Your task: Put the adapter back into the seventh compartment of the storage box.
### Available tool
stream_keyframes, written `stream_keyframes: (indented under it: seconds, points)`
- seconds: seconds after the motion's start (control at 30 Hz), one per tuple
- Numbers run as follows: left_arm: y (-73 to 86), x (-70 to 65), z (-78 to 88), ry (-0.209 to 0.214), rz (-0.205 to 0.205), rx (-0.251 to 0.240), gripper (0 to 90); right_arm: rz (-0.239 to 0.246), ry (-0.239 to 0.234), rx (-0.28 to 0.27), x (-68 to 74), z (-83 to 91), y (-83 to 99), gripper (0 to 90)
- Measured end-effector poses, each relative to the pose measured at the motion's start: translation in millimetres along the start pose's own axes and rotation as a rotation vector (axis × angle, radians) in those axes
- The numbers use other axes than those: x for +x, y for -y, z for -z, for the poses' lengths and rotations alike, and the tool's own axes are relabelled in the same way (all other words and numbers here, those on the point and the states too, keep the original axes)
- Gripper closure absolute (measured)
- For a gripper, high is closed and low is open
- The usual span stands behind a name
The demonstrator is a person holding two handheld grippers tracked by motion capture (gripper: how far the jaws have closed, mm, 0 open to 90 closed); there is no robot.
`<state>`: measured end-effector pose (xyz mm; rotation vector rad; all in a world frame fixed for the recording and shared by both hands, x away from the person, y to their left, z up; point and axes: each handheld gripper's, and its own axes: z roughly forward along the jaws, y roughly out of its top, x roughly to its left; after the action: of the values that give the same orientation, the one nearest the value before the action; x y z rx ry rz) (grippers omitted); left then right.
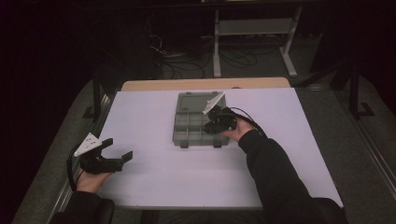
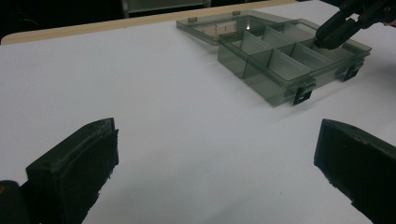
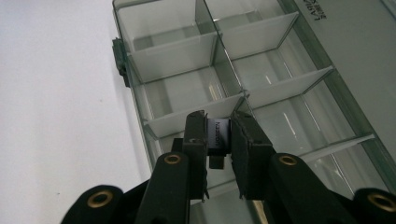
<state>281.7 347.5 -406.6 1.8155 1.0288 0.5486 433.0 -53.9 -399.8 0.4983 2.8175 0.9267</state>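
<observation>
A clear grey compartment box (image 1: 183, 136) lies on the white table with its lid (image 1: 192, 101) folded open behind it. My right gripper (image 1: 215, 123) hovers over the box's right side, tilted down into a near compartment. In the right gripper view its jaws (image 3: 219, 117) are shut on a small black block (image 3: 218, 134) with faint lettering, just above a divider (image 3: 173, 56). My left gripper (image 1: 119, 149) rests at the table's left front, open with nothing between its fingers (image 2: 74, 170). In the left gripper view the box (image 2: 275, 70) lies farther off, with the right gripper (image 2: 329, 38) dipping into it.
The white table top (image 1: 154, 177) spreads wide between the two hands. A wooden strip (image 1: 205, 84) runs along the far edge. Beyond it stand a white table frame (image 1: 289, 51) and cables (image 1: 177, 65) on a dark floor.
</observation>
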Motion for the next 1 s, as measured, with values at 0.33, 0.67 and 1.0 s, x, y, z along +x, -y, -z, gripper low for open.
stream_keyframes:
  seconds: [0.33, 0.67, 1.0]
  points:
    - [0.1, -0.4, 0.0, 0.001, -0.002, 0.001, 0.0, 0.003, -0.012, 0.028, 0.7, -7.8, 0.9, 74.1]
    - [0.2, -0.3, -0.1, 0.004, -0.001, 0.001, 0.0, -0.016, 0.009, 0.025, 1.6, -4.5, 1.4, 47.6]
    - [0.3, -0.2, 0.1, 0.002, 0.002, -0.001, 0.0, -0.041, 0.045, -0.011, 1.9, 7.1, 0.4, 27.8]
